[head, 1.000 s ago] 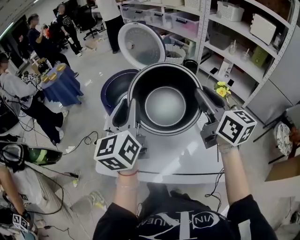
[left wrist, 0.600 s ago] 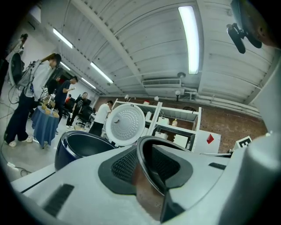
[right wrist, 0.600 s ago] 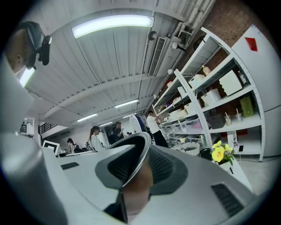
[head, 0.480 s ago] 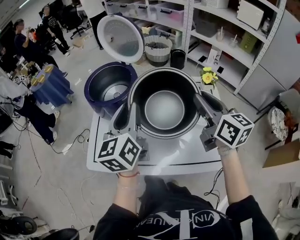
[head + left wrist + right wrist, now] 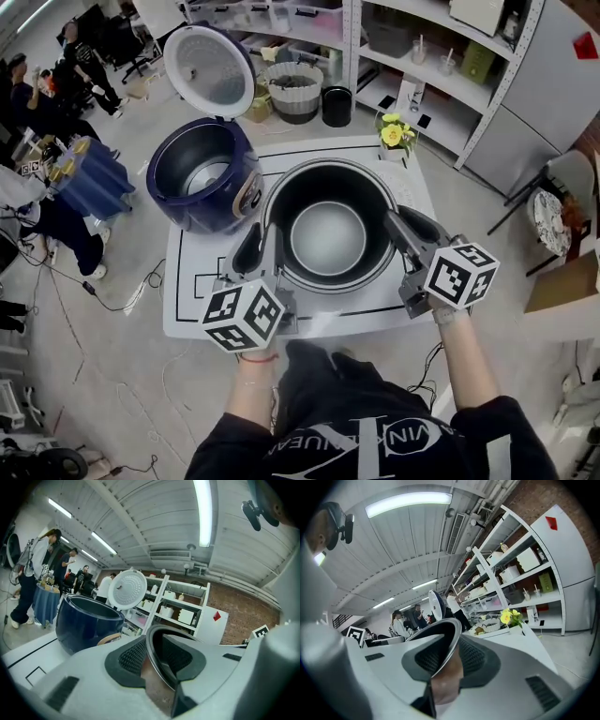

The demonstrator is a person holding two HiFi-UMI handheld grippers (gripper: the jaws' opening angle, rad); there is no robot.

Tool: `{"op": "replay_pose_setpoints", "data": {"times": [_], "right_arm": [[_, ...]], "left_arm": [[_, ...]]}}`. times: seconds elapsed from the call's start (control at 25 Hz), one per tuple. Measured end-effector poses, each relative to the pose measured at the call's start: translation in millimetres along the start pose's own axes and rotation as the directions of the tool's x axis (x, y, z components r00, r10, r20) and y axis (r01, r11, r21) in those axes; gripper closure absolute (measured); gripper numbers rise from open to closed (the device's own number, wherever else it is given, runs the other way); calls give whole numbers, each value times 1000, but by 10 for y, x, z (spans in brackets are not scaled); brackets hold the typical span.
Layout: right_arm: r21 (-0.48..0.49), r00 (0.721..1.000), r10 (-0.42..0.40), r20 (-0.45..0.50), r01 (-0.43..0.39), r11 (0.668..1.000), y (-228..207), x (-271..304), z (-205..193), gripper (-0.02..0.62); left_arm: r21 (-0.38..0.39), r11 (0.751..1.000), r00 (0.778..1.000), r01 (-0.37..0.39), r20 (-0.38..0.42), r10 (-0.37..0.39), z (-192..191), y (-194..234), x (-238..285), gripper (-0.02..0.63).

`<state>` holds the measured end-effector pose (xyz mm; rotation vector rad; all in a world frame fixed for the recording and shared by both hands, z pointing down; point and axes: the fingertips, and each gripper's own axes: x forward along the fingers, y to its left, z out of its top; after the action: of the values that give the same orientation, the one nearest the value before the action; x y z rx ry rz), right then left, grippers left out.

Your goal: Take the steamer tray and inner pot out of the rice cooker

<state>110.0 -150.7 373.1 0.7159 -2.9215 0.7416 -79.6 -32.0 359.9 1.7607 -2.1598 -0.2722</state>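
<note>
Both grippers clamp the inner pot [image 5: 327, 225] by its rim. The left gripper [image 5: 261, 246] has its pads closed on the rim's left side, one pad inside and one outside. The right gripper [image 5: 405, 230] grips the right side the same way. The pot is upright over the middle of the white table [image 5: 187, 281], toward its front edge; whether its base touches the top cannot be told. The blue rice cooker [image 5: 202, 175] stands at the table's back left corner with its lid [image 5: 208, 71] raised, just beside the pot.
</note>
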Motion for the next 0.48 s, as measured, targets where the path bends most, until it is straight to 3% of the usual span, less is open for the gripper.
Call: {"op": "replay_pose_setpoints", "data": {"times": [0.48], "right_arm": [[94,993,-110,-47,114,989,-413,-577,-623,515]], "left_arm": [[-52,998,987,47,-150,-54,-792,-256,-25,500]]}}
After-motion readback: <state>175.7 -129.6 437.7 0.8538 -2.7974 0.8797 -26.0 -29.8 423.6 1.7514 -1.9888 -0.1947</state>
